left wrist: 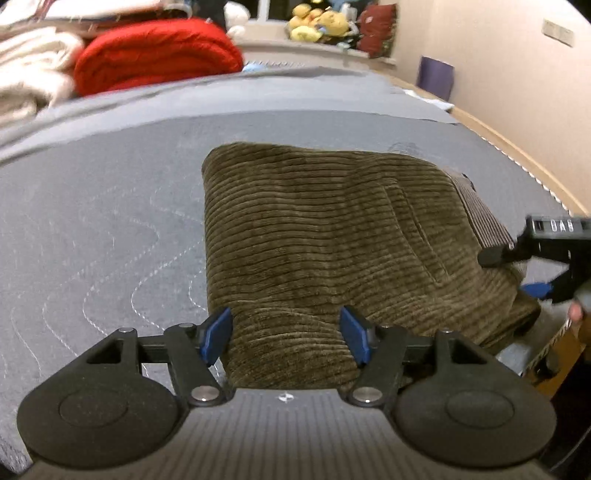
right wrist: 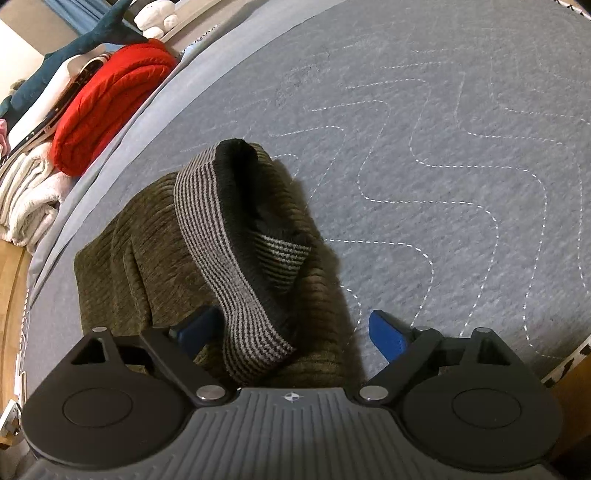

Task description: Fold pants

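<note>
Olive-brown corduroy pants (left wrist: 325,229) lie folded on a grey quilted mattress (left wrist: 92,229). My left gripper (left wrist: 285,334) stands open at their near edge, and a low hump of cloth rises between its blue pads (left wrist: 216,334) without being pinched. My right gripper (right wrist: 291,332) is open too, straddling the grey-and-black striped waistband (right wrist: 229,258), which curls up above the pants (right wrist: 140,251). In the left wrist view the right gripper (left wrist: 517,273) shows at the right edge beside the waistband (left wrist: 484,218).
A red blanket (left wrist: 155,55) and white folded blankets (left wrist: 33,70) are piled along the far-left side of the bed. Plush toys (left wrist: 317,22) sit on a ledge behind. A wooden bed frame (left wrist: 517,155) borders the right. Bare mattress (right wrist: 461,166) spreads right of the pants.
</note>
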Available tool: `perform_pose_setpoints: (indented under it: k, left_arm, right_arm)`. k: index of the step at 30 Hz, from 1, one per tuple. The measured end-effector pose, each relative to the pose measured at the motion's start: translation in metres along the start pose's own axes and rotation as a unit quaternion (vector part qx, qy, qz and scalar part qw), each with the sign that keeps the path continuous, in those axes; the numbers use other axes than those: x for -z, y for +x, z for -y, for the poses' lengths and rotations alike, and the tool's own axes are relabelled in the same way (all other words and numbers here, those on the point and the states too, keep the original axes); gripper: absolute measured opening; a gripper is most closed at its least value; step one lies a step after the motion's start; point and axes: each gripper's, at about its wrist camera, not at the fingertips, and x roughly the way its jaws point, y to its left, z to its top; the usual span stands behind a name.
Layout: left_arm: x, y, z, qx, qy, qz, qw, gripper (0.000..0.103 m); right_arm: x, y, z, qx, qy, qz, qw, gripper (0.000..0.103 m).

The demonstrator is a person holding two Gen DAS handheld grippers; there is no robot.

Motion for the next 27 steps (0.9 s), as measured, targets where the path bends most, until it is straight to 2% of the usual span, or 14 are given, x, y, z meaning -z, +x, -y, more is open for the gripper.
perform_pose_setpoints:
  k: [5, 21, 27]
  left_arm:
    - [0.006, 0.003, -0.003, -0.007, 0.0, 0.002, 1.0, 0.071]
    - [0.003, -0.001, 0.001, -0.025, -0.017, -0.027, 0.9992, 0.071]
    - [0.001, -0.002, -0.008, -0.011, -0.064, -0.054, 0.9965, 0.071]
  right_arm:
    - [0.002, 0.003, -0.007, 0.001, -0.02, -0.008, 1.0, 0.092]
    - [0.0, 0.007, -0.016, 0.007, -0.002, -0.019, 1.0, 0.093]
    - [-0.002, 0.016, -0.026, 0.016, -0.009, -0.021, 1.0, 0.094]
